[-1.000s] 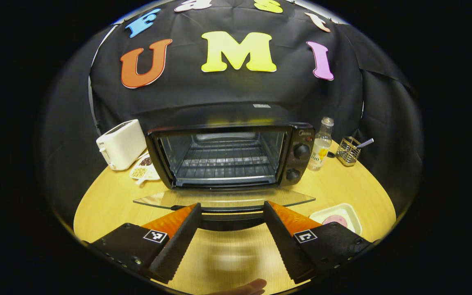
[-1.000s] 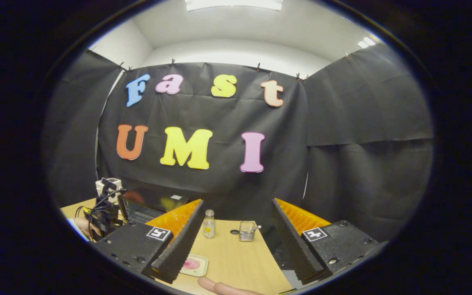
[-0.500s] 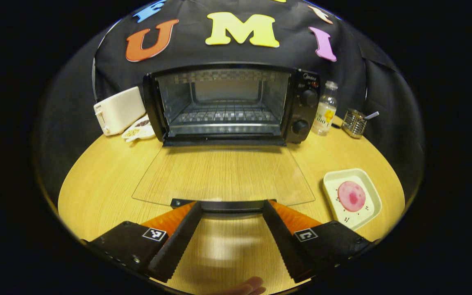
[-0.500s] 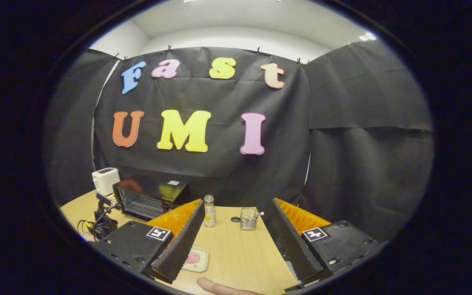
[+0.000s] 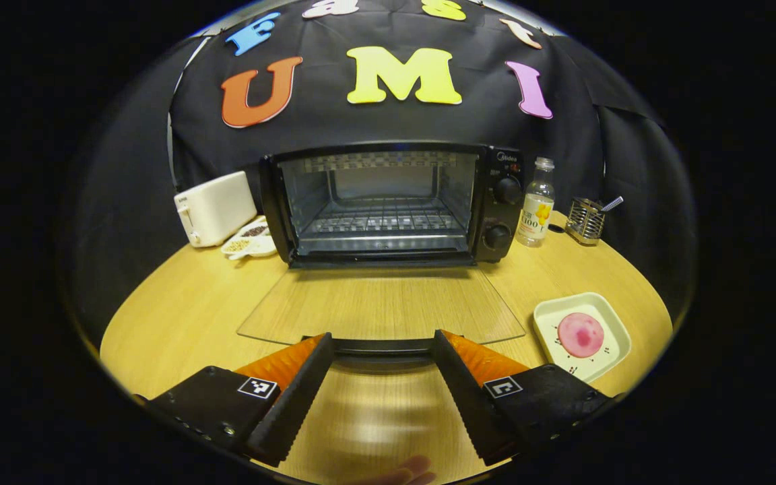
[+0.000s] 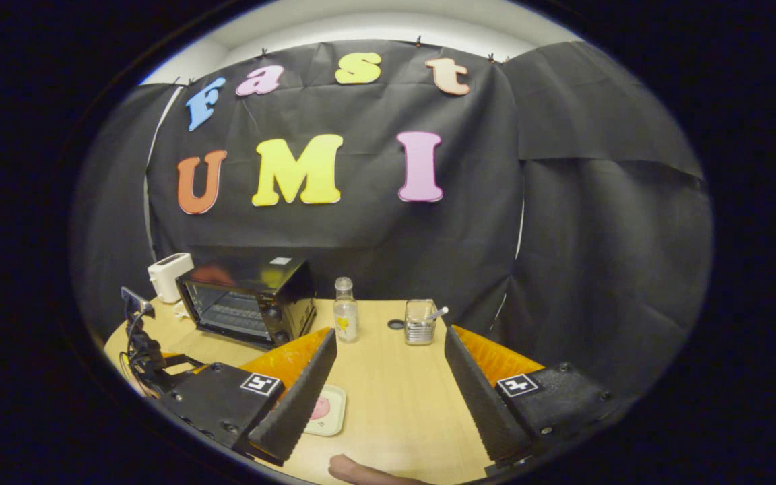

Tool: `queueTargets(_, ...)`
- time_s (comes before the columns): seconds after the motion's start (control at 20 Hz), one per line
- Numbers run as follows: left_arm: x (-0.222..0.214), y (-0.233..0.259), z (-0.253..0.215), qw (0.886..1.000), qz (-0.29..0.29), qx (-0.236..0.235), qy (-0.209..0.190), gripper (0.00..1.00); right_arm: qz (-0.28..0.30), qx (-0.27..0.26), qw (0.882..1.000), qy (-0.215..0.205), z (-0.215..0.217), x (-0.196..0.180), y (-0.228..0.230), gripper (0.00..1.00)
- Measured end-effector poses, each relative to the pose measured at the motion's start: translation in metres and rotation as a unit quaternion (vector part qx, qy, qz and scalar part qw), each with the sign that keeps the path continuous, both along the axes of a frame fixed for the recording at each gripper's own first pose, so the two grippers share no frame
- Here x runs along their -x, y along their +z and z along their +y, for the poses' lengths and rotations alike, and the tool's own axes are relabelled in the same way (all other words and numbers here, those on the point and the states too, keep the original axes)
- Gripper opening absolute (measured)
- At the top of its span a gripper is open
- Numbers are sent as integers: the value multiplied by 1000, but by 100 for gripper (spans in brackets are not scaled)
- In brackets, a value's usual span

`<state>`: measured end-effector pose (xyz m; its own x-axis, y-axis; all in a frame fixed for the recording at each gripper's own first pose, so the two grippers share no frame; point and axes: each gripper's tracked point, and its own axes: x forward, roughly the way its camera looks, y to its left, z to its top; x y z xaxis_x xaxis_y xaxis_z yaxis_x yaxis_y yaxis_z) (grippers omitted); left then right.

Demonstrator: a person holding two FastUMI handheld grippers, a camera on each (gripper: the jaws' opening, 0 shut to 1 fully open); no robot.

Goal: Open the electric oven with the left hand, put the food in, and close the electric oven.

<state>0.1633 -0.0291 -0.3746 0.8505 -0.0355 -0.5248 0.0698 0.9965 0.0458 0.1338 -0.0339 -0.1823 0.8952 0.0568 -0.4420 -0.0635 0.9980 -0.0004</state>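
While the round wooden tabletop (image 5: 179, 303) carries everything, the biggest thing on it is the black electric oven (image 5: 388, 202), which stands at the back near the black cloth wall. Its glass door (image 5: 381, 306) is folded fully down and lies flat over the tabletop, so the wire rack (image 5: 381, 219) inside is visible. The dark door handle (image 5: 381, 346) is at the front edge of the door, between the two fingers of the left hand-held gripper (image 5: 381, 377). These fingers are spread wide, and I cannot tell if they touch the handle. The right hand-held gripper (image 6: 391, 387) is also spread wide and pinches nothing; it hovers above the tabletop, well apart from the oven.

A white toaster (image 5: 214, 207) stands just beside the oven on its left in the left gripper view, with a small white dish of grains (image 5: 250, 240) in front of it. To the right of the oven there is a clear bottle with a yellow label (image 5: 537, 212), and further right a wire holder (image 5: 587, 220) with a utensil in it.

The food (image 5: 581, 334) is a round pink piece and it lies in a white square plate (image 5: 607, 320) on the tabletop, to the right of the open door. In the right gripper view this plate is just beside the left finger.
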Motion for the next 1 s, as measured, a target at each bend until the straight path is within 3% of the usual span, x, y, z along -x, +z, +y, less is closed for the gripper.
queueTargets(0.2,19,57,-4,998,-67,12,4,95,75,-11,997,0,-6,-12,-65,100)
queueTargets(0.5,50,146,2,988,-154,8,2,95,193,-33,980,24,4,-17,-165,98)
queueTargets(0.65,62,181,15,979,-201,5,29,95,229,-86,969,42,25,-8,-199,96)
queueTargets(0.75,73,183,18,979,-198,13,39,95,250,-108,961,54,43,-6,-221,95)
queueTargets(0.95,85,201,31,976,-210,-6,49,95,272,-118,952,76,64,-5,-253,87)
queueTargets(1.0,86,203,31,976,-212,-8,52,95,274,-125,950,83,69,-4,-257,78)
